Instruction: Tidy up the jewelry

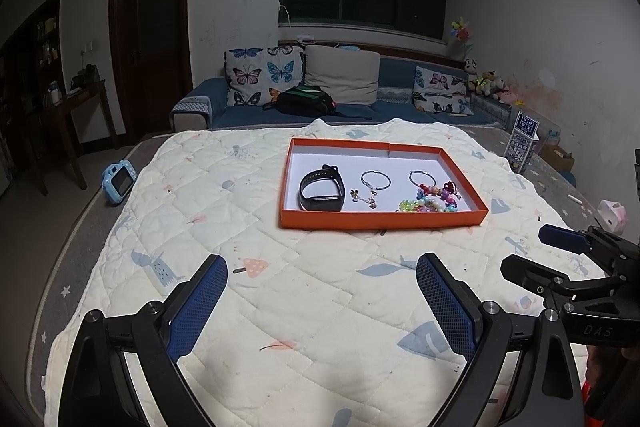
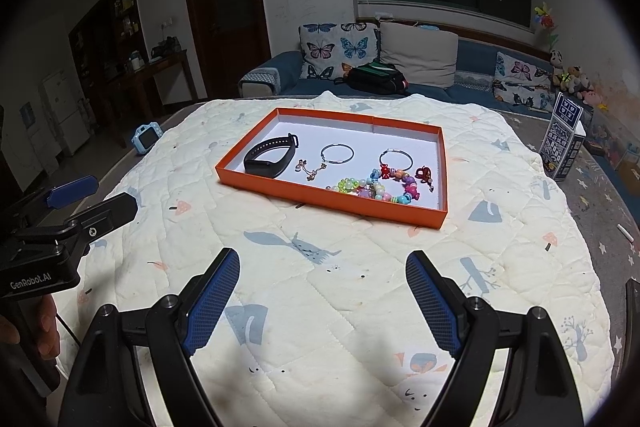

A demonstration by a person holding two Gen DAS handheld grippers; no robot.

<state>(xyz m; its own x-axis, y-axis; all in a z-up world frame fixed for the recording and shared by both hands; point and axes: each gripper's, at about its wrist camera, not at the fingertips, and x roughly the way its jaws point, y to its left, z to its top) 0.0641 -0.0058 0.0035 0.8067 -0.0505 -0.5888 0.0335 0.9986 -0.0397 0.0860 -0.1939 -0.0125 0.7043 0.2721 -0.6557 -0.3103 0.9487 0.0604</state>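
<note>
Above the quilted cream blanket (image 1: 248, 211), my left claw (image 1: 322, 273) and right claw (image 2: 322, 269) hung released, nothing between them, short of the shallow orange cardboard tray (image 2: 320, 195).

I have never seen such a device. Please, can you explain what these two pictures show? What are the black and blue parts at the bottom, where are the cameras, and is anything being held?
These are two hand-held grippers, one in each of a person's hands, not a robot arm. Each carries a wide-angle camera looking forward along its jaws, so each picture comes from one gripper.

The black arms with blue pads at the bottom are the left gripper and the right gripper. Both stand open and hold nothing.

They hover over a quilt. On it lies an orange tray containing a black wristband, two thin silver hoops, a small chain with charms and colourful bead bracelets.

Each gripper also shows at the edge of the other's picture.
</note>
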